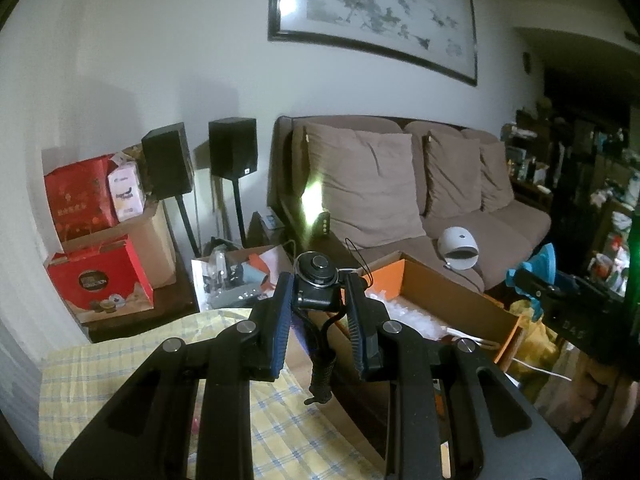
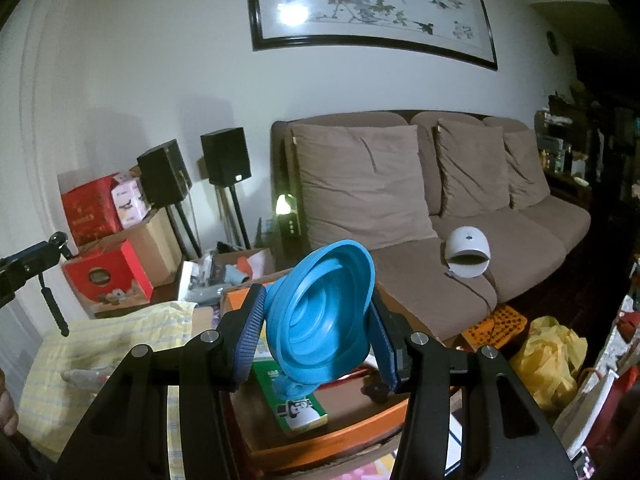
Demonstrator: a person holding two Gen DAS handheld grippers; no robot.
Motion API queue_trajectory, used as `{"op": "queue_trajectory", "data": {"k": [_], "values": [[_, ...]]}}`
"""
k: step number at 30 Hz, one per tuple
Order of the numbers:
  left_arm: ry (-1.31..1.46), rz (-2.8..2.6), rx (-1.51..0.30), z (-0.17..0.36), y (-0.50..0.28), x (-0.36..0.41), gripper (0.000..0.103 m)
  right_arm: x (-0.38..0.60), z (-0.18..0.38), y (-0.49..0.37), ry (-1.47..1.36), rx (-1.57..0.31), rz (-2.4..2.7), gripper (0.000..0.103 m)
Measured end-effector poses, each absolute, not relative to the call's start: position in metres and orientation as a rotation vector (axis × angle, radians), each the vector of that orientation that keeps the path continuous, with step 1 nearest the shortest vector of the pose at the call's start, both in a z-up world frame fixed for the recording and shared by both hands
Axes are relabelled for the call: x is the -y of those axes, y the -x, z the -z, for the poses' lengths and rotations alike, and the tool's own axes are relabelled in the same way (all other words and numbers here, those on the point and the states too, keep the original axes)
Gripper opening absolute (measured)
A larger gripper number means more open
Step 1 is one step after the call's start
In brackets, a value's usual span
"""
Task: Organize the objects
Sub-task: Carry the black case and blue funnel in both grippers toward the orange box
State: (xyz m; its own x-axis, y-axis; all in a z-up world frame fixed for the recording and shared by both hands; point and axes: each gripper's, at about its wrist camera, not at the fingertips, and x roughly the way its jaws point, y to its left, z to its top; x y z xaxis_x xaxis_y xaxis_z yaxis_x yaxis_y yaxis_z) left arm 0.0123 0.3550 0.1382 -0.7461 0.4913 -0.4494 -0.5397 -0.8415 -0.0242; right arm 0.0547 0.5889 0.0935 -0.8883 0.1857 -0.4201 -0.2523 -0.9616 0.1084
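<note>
My left gripper (image 1: 318,294) is shut on a small black gadget with a round top (image 1: 316,276); its braided strap (image 1: 322,372) hangs down between the fingers. The gadget is held in the air above the near edge of an open cardboard box (image 1: 448,284). My right gripper (image 2: 318,300) is shut on a blue collapsible funnel (image 2: 320,316), its wide mouth tilted up toward the camera. The right wrist view catches the left gripper (image 2: 24,268) at the far left with the strap (image 2: 54,308) dangling. The funnel (image 1: 540,268) also appears at the right of the left wrist view.
A yellow checked cloth (image 1: 120,360) covers the surface below left. An orange tray (image 2: 328,436) holds a green box (image 2: 296,400). Behind stand a brown sofa (image 2: 480,280) with a white dome device (image 2: 468,252), two speakers, red boxes (image 1: 100,280) and a yellow bag (image 2: 548,356).
</note>
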Motion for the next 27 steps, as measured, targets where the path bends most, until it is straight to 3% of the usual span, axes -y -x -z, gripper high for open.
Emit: {"op": "queue_trajectory", "data": {"k": [23, 27], "values": [[0.617, -2.459, -0.178, -0.136, -0.012, -0.379, 0.024, -0.596, -0.089, -0.055, 0.620, -0.173, -2.784, 0.051], [0.646, -2.426, -0.141, -0.134, -0.009, -0.379, 0.024, -0.603, -0.091, -0.059, 0.618, -0.312, -2.869, 0.051]]}}
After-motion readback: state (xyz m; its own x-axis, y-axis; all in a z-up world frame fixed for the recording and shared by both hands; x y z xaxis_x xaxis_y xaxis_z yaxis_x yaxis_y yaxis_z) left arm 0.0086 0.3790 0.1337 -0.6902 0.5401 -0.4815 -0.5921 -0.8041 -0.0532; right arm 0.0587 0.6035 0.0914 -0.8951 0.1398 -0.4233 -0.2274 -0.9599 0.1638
